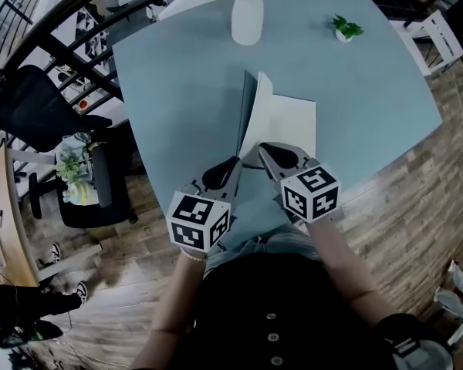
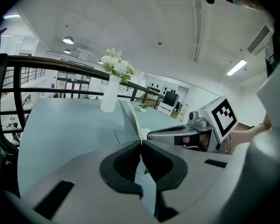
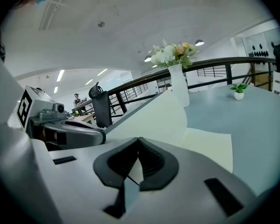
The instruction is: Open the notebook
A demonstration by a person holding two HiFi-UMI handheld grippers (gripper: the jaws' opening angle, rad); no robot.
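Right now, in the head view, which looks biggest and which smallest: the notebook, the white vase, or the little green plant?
1. notebook, by far the largest
2. white vase
3. little green plant, the smallest
The vase and plant sit farther from the camera, so their real sizes may differ.

The person stands at the near edge with both forearms stretched out ahead and the two tools close together, nearly side by side. The left forearm [image 1: 177, 299] is bare and angles in from the near left. The right forearm [image 1: 347, 268] comes in from the near right. Both tools point away and somewhat downward. The left gripper [image 1: 234, 166] has its dark pads pressed together on the thin edge of the cover [image 1: 247, 114], its marker cube [image 1: 198, 220] nearest the body. The right gripper [image 1: 267, 153], just beside it, is clamped on the near edge of a white page [image 1: 289, 126], its own cube [image 1: 310, 192] tilted toward the right.
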